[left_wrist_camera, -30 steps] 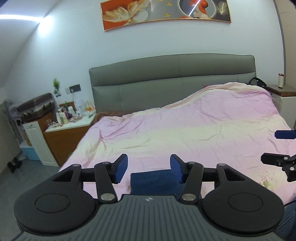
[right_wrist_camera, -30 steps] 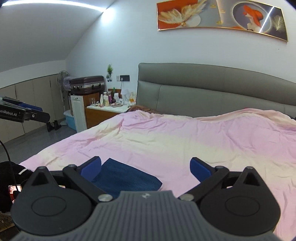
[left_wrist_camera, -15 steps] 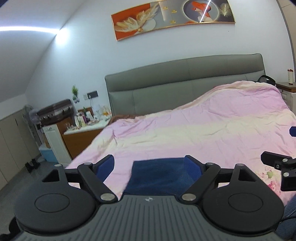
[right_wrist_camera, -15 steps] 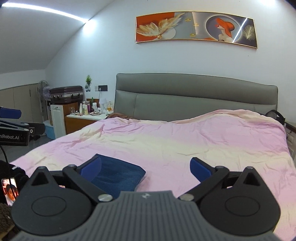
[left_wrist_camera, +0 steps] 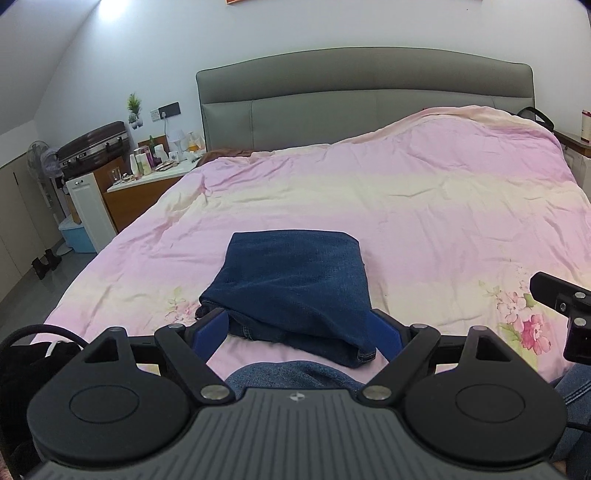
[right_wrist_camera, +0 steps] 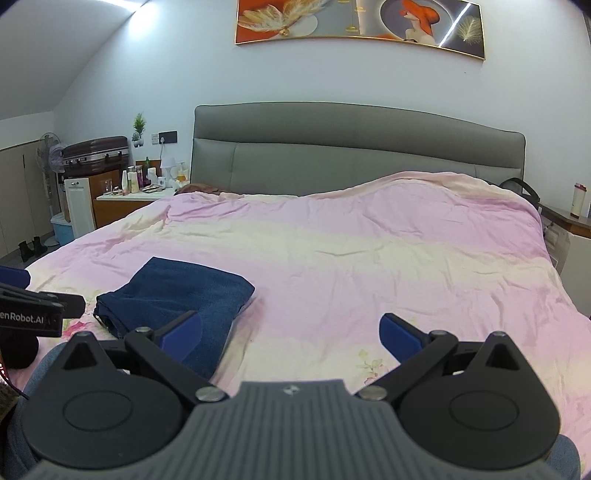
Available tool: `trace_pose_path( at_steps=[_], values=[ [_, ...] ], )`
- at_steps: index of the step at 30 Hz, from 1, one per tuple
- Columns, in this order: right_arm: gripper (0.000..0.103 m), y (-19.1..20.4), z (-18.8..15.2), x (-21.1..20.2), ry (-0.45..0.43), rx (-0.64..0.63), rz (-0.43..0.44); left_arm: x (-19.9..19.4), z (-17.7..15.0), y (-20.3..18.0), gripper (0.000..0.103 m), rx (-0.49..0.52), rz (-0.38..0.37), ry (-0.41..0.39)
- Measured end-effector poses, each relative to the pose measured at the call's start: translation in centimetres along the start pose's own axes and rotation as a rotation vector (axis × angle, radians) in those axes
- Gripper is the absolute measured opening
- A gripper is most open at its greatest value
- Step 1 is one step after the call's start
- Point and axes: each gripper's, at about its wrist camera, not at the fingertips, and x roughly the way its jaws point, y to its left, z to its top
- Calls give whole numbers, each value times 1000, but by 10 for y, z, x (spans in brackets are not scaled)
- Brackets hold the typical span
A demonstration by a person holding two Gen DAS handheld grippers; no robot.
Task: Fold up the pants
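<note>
Folded jeans (left_wrist_camera: 295, 284) lie flat on a pink quilt (left_wrist_camera: 424, 206) near the foot of a bed, a neat dark-blue rectangle with hems and seams bunched at the near edge. We hold our left gripper (left_wrist_camera: 301, 334) low over that near edge, its blue pads spread wide on either side of the denim, pressing on nothing; the jaws have just been opening. Our right gripper (right_wrist_camera: 291, 332) hovers just to the right of the jeans, fingers likewise spread, with only quilt between them. In the right wrist view, white lettering on the left gripper's black side reads "enRobot.AI", the start cut off by the frame edge. Printed pink flowers (left_wrist_camera: 524, 317) mark the quilt near us. Beyond stand a grey headboard (right_wrist_camera: 351, 151), a nightstand (right_wrist_camera: 129, 201) crowded with bottles whose labels are too small to read, and a brown suitcase (right_wrist_camera: 96, 155). An orange painting (right_wrist_camera: 358, 27) hangs above.
</note>
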Motion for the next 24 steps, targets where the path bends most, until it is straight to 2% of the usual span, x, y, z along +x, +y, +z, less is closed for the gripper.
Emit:
trace_pose_path(
  at_steps=[24],
  values=[
    [98,-6,3,2,4,11,22,-3,4,1,99,4,10,5]
  ],
)
